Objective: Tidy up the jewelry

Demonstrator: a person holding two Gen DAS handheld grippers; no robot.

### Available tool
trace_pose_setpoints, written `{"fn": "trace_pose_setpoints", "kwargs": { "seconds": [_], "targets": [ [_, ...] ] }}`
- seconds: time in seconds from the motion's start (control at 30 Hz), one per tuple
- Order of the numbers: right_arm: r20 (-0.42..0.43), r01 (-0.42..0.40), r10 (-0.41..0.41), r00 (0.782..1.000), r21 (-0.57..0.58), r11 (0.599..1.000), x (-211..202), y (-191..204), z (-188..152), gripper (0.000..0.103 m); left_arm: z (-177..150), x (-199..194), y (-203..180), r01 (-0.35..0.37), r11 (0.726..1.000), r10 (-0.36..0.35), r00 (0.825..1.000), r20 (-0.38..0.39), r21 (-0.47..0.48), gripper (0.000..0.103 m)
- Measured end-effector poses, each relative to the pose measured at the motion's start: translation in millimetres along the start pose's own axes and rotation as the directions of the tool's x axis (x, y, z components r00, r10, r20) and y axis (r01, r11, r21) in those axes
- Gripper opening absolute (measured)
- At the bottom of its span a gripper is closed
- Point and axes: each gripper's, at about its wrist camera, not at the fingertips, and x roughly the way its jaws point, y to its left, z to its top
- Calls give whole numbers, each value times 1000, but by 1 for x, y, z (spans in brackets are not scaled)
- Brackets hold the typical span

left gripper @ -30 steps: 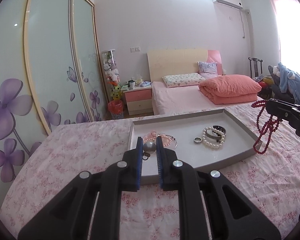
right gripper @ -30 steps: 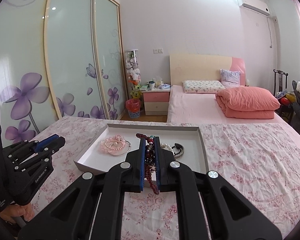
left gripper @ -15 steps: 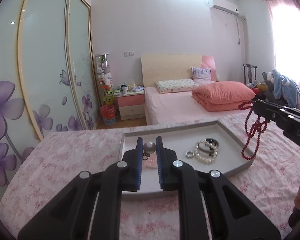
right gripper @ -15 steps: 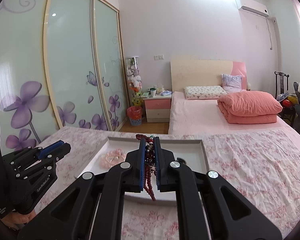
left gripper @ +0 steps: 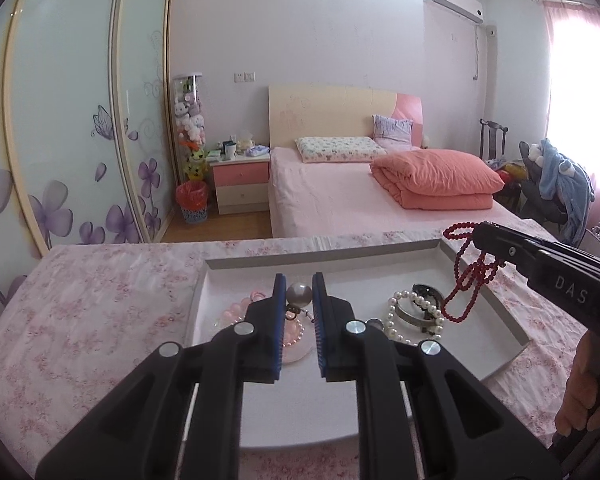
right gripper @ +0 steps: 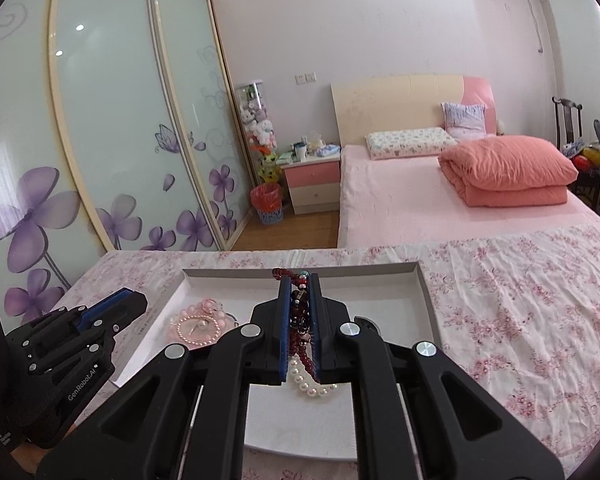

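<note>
A grey tray lies on the floral cloth; it also shows in the right wrist view. My left gripper is shut on a large grey pearl pendant and holds it above a pink bead bracelet. A white pearl bracelet and a dark metal bangle lie in the tray. My right gripper is shut on a dark red bead necklace, which hangs over the tray's right part. The pink bracelet and white pearls lie below it.
The tray sits on a surface covered with pink floral cloth. Behind are a pink bed, a nightstand, a red bin and flowered sliding wardrobe doors. A chair with clothes stands at the right.
Both grippers rose and drew back toward the tray's near side. The left one lifted the pearl pendant off the tray. The right one carried the red necklace further over the tray.
</note>
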Motion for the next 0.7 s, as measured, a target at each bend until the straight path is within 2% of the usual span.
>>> {"fn": "trace_pose_setpoints", "kwargs": {
  "seconds": [0.3, 0.37, 0.4, 0.43, 0.5, 0.6, 0.7],
  "targets": [
    [-66, 7, -4, 998, 35, 999, 24, -8, -8, 11, -7, 35, -4, -3, 1000, 3, 998, -59, -6, 15],
    [-73, 11, -8, 997, 44, 999, 21, -11, -8, 25, -8, 37, -1, 3, 1000, -4, 998, -65, -18, 20],
    [-70, 15, -12, 997, 48, 999, 19, -12, -8, 44, -7, 37, 2, 11, 1000, -13, 998, -68, -26, 32],
    [-56, 23, -20, 998, 53, 998, 13, -14, -9, 52, -7, 34, 6, 16, 999, -18, 998, -65, -39, 40],
    [-33, 34, -32, 999, 54, 998, 3, -17, -9, 52, -5, 27, 12, 32, 998, -35, 998, -53, -60, 42],
    [-27, 37, -35, 999, 73, 997, -10, -22, -10, 54, -2, 10, 28, 51, 994, -54, 998, -31, -98, 51],
    [-21, 44, -43, 999, 70, 997, -27, -22, -15, 63, -3, -15, 45, 38, 992, -39, 999, -3, -123, 60]
  ]
}}
